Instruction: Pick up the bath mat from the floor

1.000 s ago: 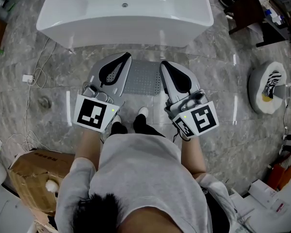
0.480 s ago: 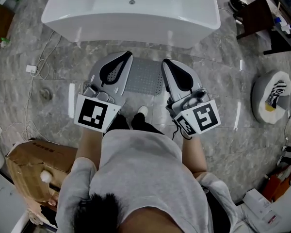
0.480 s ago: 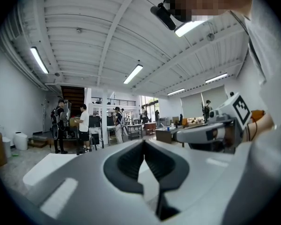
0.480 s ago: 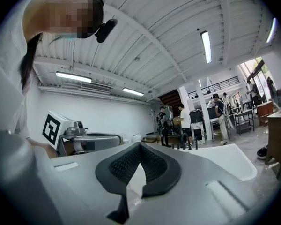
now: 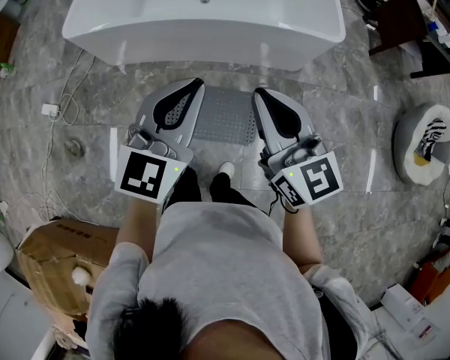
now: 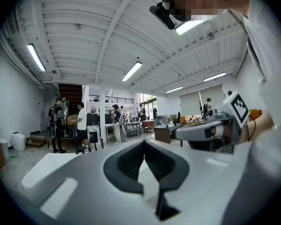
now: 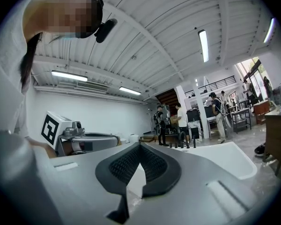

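Both grippers are closed tight with nothing between their jaws. The left gripper (image 5: pixel 195 88) and the right gripper (image 5: pixel 260 94) are held side by side, pointing away from the person. Between them in the head view lies the grey bath mat (image 5: pixel 223 117), flat on the marble floor (image 5: pixel 345 126) just in front of the white bathtub (image 5: pixel 202 47). Over the last second the grippers have barely shifted and neither touches the mat, so the pickup seems not yet begun; the jaws would have to open first. By count: one mat, two grippers, one bathtub, and one cardboard box (image 5: pixel 56 261) at the near left.
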Available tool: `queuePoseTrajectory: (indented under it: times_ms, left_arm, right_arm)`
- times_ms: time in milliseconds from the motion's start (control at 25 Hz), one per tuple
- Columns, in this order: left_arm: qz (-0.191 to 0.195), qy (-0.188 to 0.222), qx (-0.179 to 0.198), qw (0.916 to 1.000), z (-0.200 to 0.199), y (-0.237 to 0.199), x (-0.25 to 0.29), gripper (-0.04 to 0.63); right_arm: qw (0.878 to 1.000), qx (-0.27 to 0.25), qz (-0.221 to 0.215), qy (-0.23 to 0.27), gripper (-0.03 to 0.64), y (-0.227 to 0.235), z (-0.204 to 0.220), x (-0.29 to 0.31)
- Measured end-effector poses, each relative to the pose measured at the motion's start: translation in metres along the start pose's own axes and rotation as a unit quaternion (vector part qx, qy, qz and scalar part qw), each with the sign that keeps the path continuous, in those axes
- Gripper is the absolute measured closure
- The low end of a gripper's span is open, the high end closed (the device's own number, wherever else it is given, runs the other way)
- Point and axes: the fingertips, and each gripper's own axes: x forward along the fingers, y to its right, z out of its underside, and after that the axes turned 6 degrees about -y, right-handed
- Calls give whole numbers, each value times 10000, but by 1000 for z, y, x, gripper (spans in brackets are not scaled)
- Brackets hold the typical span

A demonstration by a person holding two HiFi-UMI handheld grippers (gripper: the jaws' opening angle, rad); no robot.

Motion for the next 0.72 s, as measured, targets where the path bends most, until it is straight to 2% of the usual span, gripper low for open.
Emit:
queuePoseTrajectory:
  times_ms: [360, 720]
  left_arm:
    - [318, -122, 53, 9994, 12, -38, 11, 595]
    - [475, -389, -38, 9981, 45, -68, 23, 595]
  right_arm:
    - [9993, 88, 357, -106, 617, 4, 5, 35]
    - [9972, 220, 637, -334, 617, 12, 30, 63]
